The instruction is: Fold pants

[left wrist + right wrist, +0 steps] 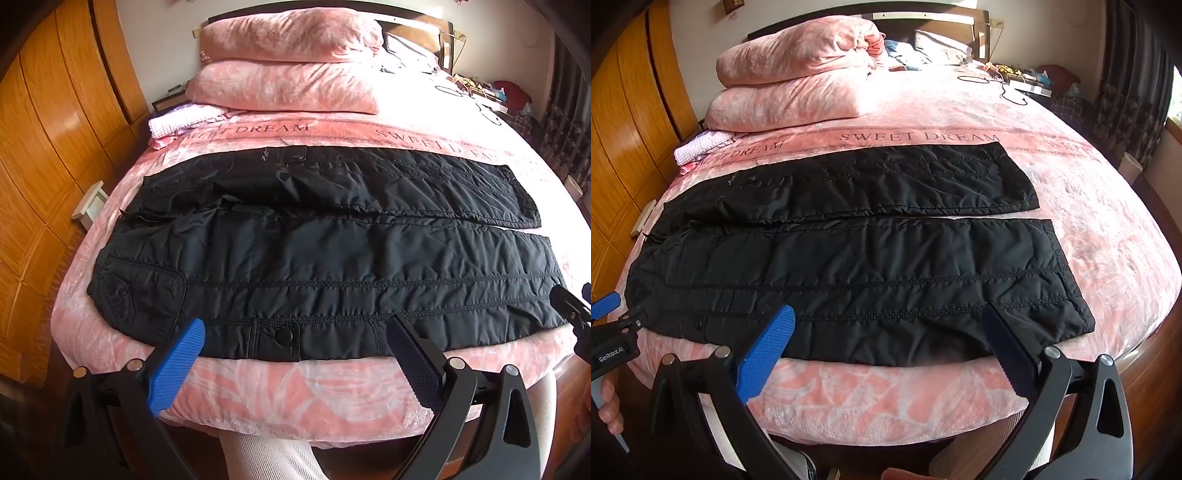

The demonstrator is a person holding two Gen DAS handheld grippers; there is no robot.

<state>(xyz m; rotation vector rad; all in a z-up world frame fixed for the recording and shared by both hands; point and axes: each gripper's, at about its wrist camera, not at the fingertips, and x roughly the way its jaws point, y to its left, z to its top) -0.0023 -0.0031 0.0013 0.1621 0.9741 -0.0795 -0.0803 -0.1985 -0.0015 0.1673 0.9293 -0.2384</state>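
Pink plush bedding covers the bed (280, 398), with two stacked pink pillows (288, 62) at the far end and orange wooden wardrobe doors (48, 147) along the left. Only the left wrist view shows the flap pocket with a snap button (275, 338) on the near edge of the pants, plus a second snap pocket at the waist end on the left; only the right wrist view shows the dark patterned curtain (1123, 85) by a window on the far right and a hand (609, 404) gripping the other tool's handle, which bears the label "GenRobot.AI" (611, 358). The black padded pants (325, 258) lie flat across the near part of the bed, waist to the left, both legs stretched to the right and lying side by side with a thin gap between their cuffs; stitched seams run along their length. The coverlet's band reads "SWEET DREAM" (918, 137). The left gripper (295, 332) and the right gripper (890, 321) both hang over the near edge of the pants with jaws spread wide, grasping nothing.
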